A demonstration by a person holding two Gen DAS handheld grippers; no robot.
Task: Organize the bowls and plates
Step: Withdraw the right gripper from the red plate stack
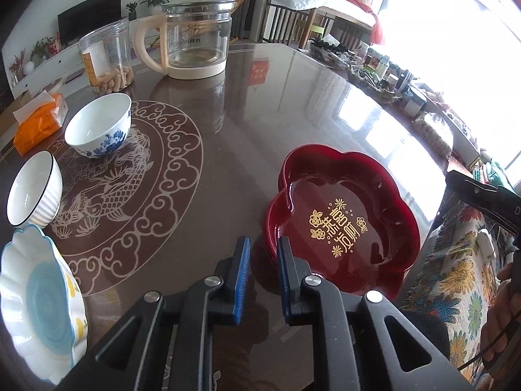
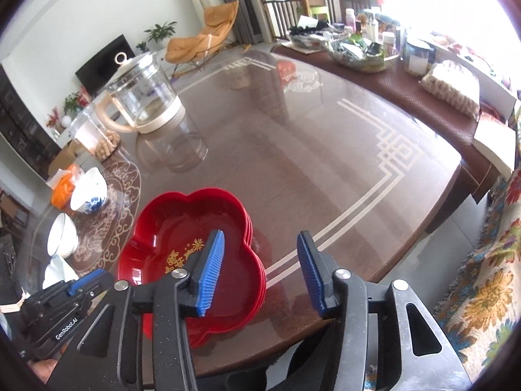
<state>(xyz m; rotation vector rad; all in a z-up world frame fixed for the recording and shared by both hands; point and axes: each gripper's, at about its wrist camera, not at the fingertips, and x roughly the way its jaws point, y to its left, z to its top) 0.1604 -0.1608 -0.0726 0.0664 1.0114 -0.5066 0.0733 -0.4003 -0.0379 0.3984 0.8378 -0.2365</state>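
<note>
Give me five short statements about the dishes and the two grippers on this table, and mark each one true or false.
1. The red flower-shaped plates sit in a stack. True.
2. The right gripper is clamped on the red plates. False: its jaws stand apart with nothing between them.
3. The blue-flowered bowl lies upside down. False: it stands upright, tilted a little, and looks empty.
4. The glass kettle has its lid on. True.
5. The left gripper holds the white ribbed bowl. False: its jaws are nearly shut on nothing, and that bowl stands apart on the table, beside the blue-centred plate.
</note>
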